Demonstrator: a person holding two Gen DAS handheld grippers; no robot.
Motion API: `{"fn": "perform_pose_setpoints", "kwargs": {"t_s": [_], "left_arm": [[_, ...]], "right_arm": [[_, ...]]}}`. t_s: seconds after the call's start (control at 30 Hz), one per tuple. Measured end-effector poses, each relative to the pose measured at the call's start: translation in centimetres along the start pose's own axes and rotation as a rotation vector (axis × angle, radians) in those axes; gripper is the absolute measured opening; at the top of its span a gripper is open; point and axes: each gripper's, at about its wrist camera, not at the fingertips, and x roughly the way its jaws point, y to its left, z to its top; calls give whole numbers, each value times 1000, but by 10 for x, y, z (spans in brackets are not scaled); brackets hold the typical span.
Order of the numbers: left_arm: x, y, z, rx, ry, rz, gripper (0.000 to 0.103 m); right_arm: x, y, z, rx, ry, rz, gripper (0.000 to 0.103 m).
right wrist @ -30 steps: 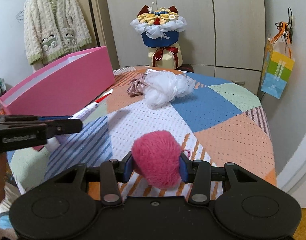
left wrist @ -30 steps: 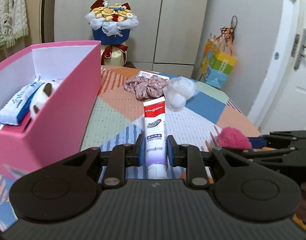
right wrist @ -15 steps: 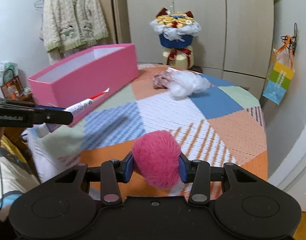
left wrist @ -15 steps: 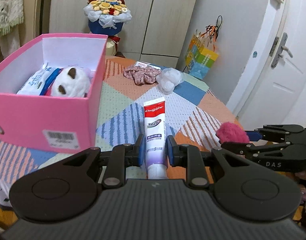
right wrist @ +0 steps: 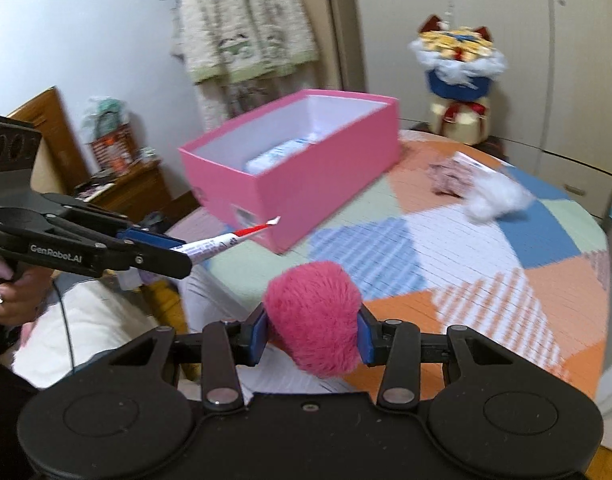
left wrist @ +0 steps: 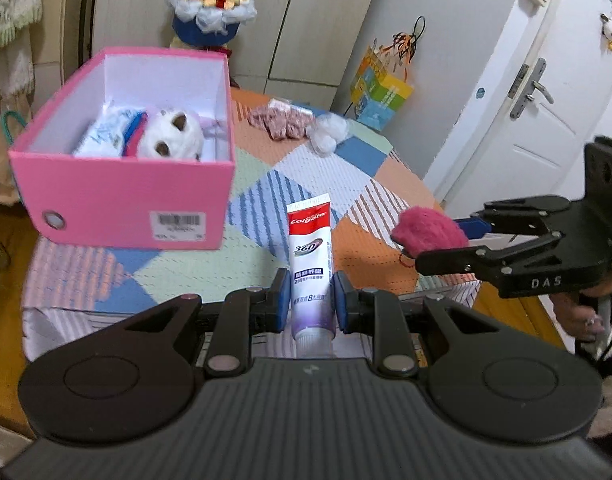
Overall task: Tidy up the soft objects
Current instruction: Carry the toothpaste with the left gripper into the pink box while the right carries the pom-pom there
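hovering above the near edge of the patchwork table cover (left wrist: 265, 168), both grippers are tilted downward, each carried by a hand at its grip. ahead of the left fingers and off to their left stands the pink box (left wrist: 125, 200), open-topped, white inside, a barcode label on its near wall; it sits on the cover, apart from both tools. inside it lie a white plush toy (left wrist: 171, 138) with dark ear patches and, beside that, a blue-and-white soft packet (left wrist: 105, 134).

left gripper (left wrist: 309, 300): blue pads clenched on the lower part of a toothpaste tube (left wrist: 310, 256). tube white with a red band at the far end, purple toward the cap; it points straight out along the fingers, crimped end away, clear of the cover. in the right wrist view the same tube juts toward the box's near corner without touching it.

right gripper (right wrist: 312, 336): pads pressed into both sides of a pink pompom (right wrist: 312, 316), round, fuzzy, bulging above and below the fingers. it is held off the cover, to the right of the left fingers and near them.

far beyond both sets of fingers, on the cover: a floral scrunchie (left wrist: 277, 122) and just beside it a white mesh puff (left wrist: 326, 136), details blurred.
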Motion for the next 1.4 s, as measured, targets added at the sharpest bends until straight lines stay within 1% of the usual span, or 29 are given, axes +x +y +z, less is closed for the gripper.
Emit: {"fn": "perform_pose_setpoints", "kwargs": {"t_s": [0.13,0.27,0.43,0.63,0.8,0.87,1.03,1.23,1.27,1.4], "left_arm": [[-27,3,5,28,-71,48,22],[-50,12,11,25,-140,62,22],[-58,33,26,22,-160,105,22],[-50,66,53,-4,-178,122,22],[-29,92,81,-32,-205,144,22],[-16,103,94,-49,-209,139,22],[19,124,118,-82,-204,153,22],[67,151,143,-144,-150,134,22],[76,157,146,-157,-136,133,22],[102,166,151,-156,-84,163,22]], "right_arm": [[0,18,19,-26,-9,62,48],[-2,33,41,-59,-30,94,48],[5,53,70,-108,-82,111,48],[36,64,105,-131,-100,123,48],[64,59,135,-150,-148,102,48],[75,53,147,-153,-173,88,49],[110,36,176,-163,-167,64,49],[149,18,204,-188,-159,-28,49],[158,14,207,-194,-146,-41,49],[190,4,213,-234,-85,-86,49]]}}
